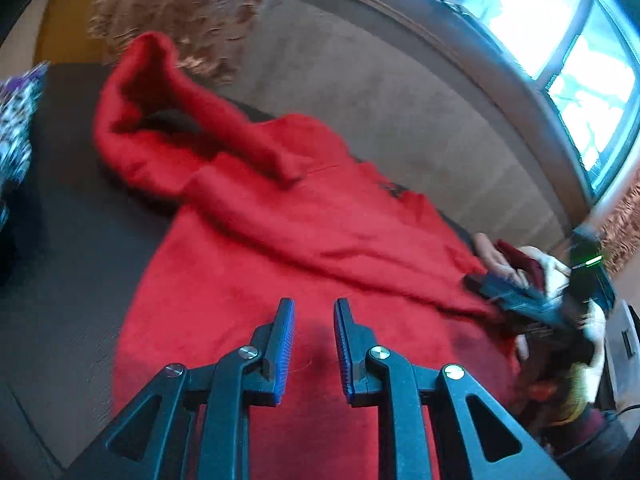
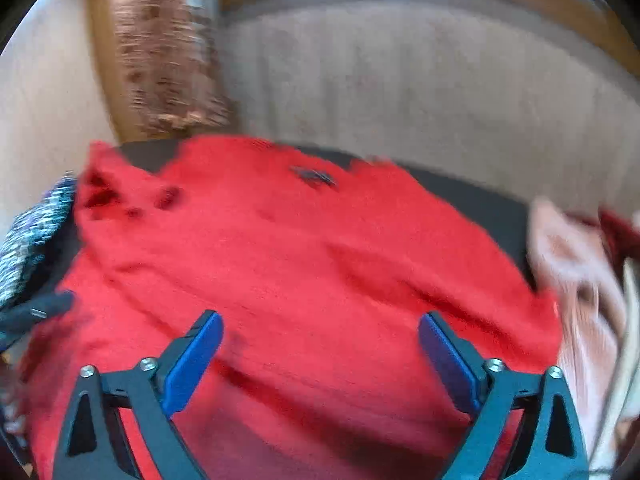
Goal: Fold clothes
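A red hoodie (image 1: 304,232) lies spread on a dark table (image 1: 68,200), its hood (image 1: 140,112) bunched at the far left and a small dark logo (image 1: 394,190) on the chest. My left gripper (image 1: 314,308) hovers low over the hoodie's near part, its blue pads a little apart with nothing between them. In the right wrist view the right gripper (image 2: 320,318) stands wide open above the hoodie (image 2: 300,248), holding nothing. From the left wrist view, the right gripper (image 1: 520,300), held by a gloved hand (image 1: 556,268), is at the hoodie's right edge. Both views are motion-blurred.
A patterned black-and-white cloth (image 1: 16,120) lies at the table's left edge. A pink garment (image 2: 568,264) sits to the right of the hoodie. Behind the table are a beige sofa back (image 1: 360,100), a fuzzy brown fabric (image 1: 180,12) and a window (image 1: 580,60).
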